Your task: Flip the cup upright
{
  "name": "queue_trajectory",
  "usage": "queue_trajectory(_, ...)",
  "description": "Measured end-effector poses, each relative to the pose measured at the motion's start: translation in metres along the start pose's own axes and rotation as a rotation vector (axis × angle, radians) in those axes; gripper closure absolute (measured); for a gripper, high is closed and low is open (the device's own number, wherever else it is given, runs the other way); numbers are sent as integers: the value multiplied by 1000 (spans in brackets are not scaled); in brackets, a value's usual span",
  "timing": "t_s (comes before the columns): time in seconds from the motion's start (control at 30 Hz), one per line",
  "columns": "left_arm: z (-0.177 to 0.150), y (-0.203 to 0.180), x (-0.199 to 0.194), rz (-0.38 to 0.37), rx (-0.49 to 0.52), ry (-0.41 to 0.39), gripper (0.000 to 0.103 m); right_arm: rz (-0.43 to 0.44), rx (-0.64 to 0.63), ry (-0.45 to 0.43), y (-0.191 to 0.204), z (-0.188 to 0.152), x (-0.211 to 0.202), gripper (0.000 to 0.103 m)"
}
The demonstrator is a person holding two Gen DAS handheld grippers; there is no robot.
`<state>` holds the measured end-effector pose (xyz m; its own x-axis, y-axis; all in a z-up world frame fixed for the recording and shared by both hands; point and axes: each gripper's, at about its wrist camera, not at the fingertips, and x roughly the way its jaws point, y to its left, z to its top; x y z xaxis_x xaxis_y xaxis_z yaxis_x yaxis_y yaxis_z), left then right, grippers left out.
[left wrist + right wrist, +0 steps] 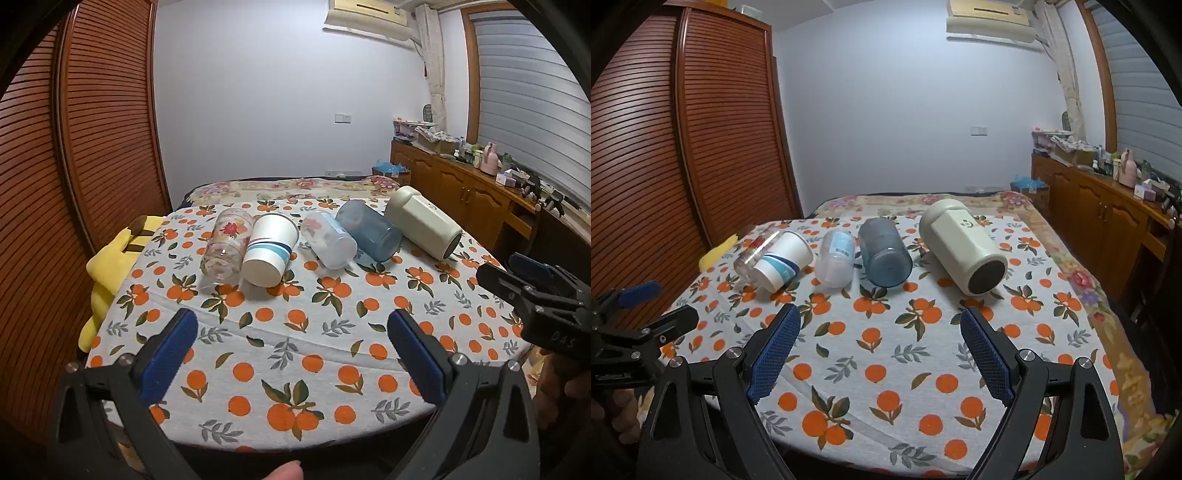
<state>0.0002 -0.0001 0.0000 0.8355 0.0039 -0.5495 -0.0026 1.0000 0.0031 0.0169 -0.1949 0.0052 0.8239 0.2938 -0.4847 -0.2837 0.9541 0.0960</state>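
Note:
Several cups lie on their sides in a row on the orange-print tablecloth (pixel 295 350). From left: a clear flowered glass (pixel 227 245), a white paper cup with blue stripes (pixel 269 249), a clear plastic cup (pixel 328 239), a blue translucent cup (pixel 369 230), and a cream tumbler (pixel 423 227). In the right wrist view they are the glass (pixel 753 254), paper cup (pixel 783 264), clear cup (pixel 836 262), blue cup (pixel 884 256) and tumbler (pixel 962 245). My left gripper (pixel 291 321) is open and empty, short of the cups. My right gripper (pixel 881 319) is open and empty, facing the blue cup.
A yellow plush toy (pixel 110 266) hangs off the table's left edge. A louvred wooden wardrobe (pixel 92 147) stands left. A wooden sideboard (pixel 461 188) with clutter runs along the right. A floral blanket (pixel 295 186) lies behind the table.

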Motion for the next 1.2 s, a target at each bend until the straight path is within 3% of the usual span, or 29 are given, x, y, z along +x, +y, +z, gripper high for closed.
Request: queue_trajectory(1.2, 6, 1, -14, -17, -25, -34, 0, -1, -1, -5, 0, 0, -2, 13)
